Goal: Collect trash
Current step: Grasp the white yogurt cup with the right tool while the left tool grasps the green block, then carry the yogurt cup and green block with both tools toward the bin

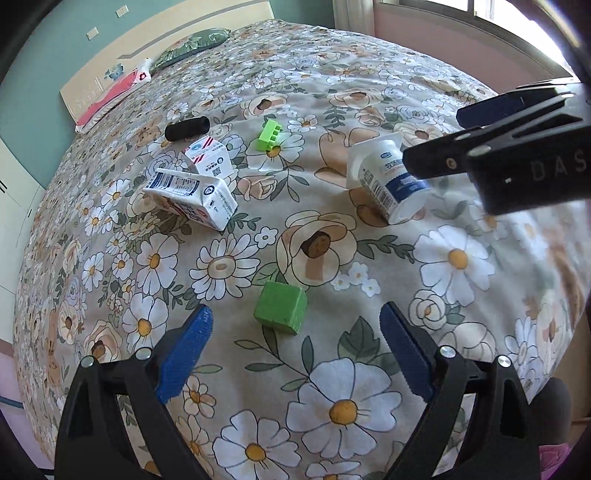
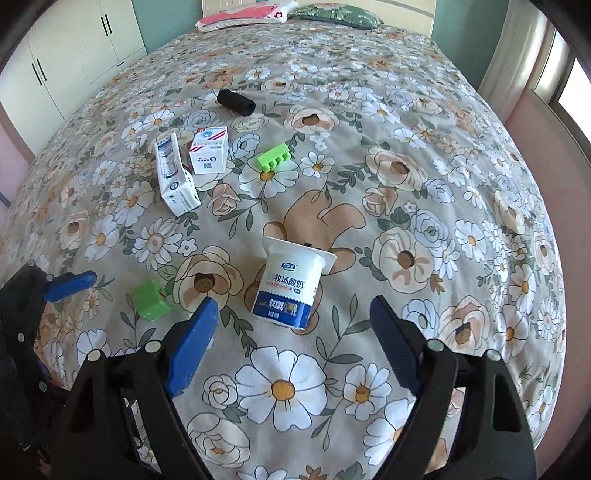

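Seen from the left wrist only: the right gripper (image 1: 458, 136) reaching in from the side, just above the white-and-blue plastic yogurt cup (image 1: 388, 177), fingers' gap hard to judge there; from the right wrist, clearly spread wide (image 2: 293, 332) with the cup (image 2: 291, 280) lying on its side just ahead between the blue fingers (image 2: 192, 343), untouched, printed label facing up. Left gripper (image 1: 295, 343) likewise spread, hovering over a green foam cube (image 1: 281, 307) on the floral bedspread (image 1: 332, 258). Cup's mouth turned away, contents impossible to tell. Farther up the bed: a tipped white milk carton (image 1: 192, 197), touching a smaller white-and-red box (image 1: 208, 155), a green toothed plastic block (image 1: 269, 134) and a black cylinder (image 1: 187, 128). Nothing between fingers and cup. Pillows (image 2: 247, 13) at the headboard, white wardrobe (image 2: 70, 48) beside.
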The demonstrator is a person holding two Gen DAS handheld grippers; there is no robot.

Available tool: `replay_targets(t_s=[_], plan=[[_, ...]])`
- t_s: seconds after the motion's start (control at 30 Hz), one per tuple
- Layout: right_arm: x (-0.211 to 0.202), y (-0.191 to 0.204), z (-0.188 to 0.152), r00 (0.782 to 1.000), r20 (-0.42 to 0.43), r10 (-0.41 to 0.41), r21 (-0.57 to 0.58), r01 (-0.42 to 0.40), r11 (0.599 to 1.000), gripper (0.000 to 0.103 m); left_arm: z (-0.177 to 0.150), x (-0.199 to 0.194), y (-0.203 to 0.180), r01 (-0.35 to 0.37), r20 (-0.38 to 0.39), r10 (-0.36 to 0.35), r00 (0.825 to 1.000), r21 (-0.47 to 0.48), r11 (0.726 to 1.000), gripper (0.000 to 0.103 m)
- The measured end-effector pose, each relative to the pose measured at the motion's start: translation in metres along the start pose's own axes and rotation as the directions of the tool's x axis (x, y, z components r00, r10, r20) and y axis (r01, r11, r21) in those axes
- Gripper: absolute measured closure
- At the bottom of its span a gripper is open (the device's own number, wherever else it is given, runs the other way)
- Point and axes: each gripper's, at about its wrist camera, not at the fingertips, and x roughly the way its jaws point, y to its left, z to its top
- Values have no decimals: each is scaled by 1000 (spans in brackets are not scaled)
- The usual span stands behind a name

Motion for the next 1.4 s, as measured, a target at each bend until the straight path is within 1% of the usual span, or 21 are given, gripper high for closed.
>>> replay_targets(t_s=[0.07, 0.13, 0.23, 0.33, 0.4, 0.43, 0.47, 0.5, 0.53, 0.57, 0.6, 0.63, 0.7, 0.93, 1.03, 1.2, 1.3, 1.4], plan=[[16, 0, 4, 1000, -17, 2, 8, -2, 1000, 20, 0, 11, 3, 20, 3, -20, 1000, 18, 1000, 10], [30, 0, 7, 1000, -30, 6, 10, -6, 1000, 20, -1, 20, 5, 40, 23, -41, 999, 47, 998, 10], [47, 0, 10, 999, -45, 8, 18, -7, 1000, 20, -4, 30, 5, 51, 51, -56, 997, 92, 994, 10], [62, -2, 11, 998, -58, 23, 40, -21, 999, 20, -7, 38, 7, 80, 67, -87, 994, 99, 992, 10], [71, -5, 11, 997, -69, 30, 55, -26, 998, 20, -8, 44, 11, 105, 62, -111, 992, 83, 991, 13], [75, -5, 11, 997, -75, 31, 59, -27, 998, 21, -8, 49, 13, 123, 54, -127, 990, 71, 990, 27], [79, -5, 11, 996, -79, 36, 60, -31, 998, 29, -8, 53, 16, 135, 42, -137, 990, 60, 989, 40], [83, -4, 11, 995, -87, 42, 60, -37, 998, 37, -8, 57, 18, 154, 31, -156, 987, 47, 987, 43], [87, -5, 11, 994, -96, 51, 63, -45, 997, 40, -9, 59, 21, 177, 32, -178, 984, 30, 984, 48], [91, -5, 10, 993, -106, 61, 67, -54, 996, 46, -8, 60, 23, 184, 41, -185, 982, 20, 983, 54], [94, -5, 9, 991, -111, 73, 72, -65, 995, 50, -8, 60, 24, 186, 47, -186, 981, 16, 982, 58], [97, -6, 8, 990, -113, 79, 74, -70, 995, 50, -6, 61, 25, 183, 49, -184, 982, 13, 983, 68], [98, -7, 7, 992, -102, 76, 76, -69, 995, 52, -5, 61, 25, 187, 52, -187, 981, 8, 982, 71], [90, -8, 3, 993, -90, 78, 73, -72, 995, 53, -5, 53, 14, 173, 59, -174, 983, 32, 984, 71], [78, -7, 1, 994, -78, 73, 63, -68, 996, 53, -6, 43, 10, 142, 60, -145, 988, 41, 989, 71], [42, -8, 2, 997, -36, 69, 48, -67, 997, 53, 1, 10, 10, 103, 97, -105, 990, 30, 994, 71], [15, -8, 3, 998, -5, 62, 40, -62, 997, 53, 6, -14, 10, 79, 125, -82, 989, 23, 997, 71], [-15, -8, 2, 998, 27, 60, 29, -61, 998, 53, 9, -40, 9, 41, 147, -43, 988, 19, 999, 71]])
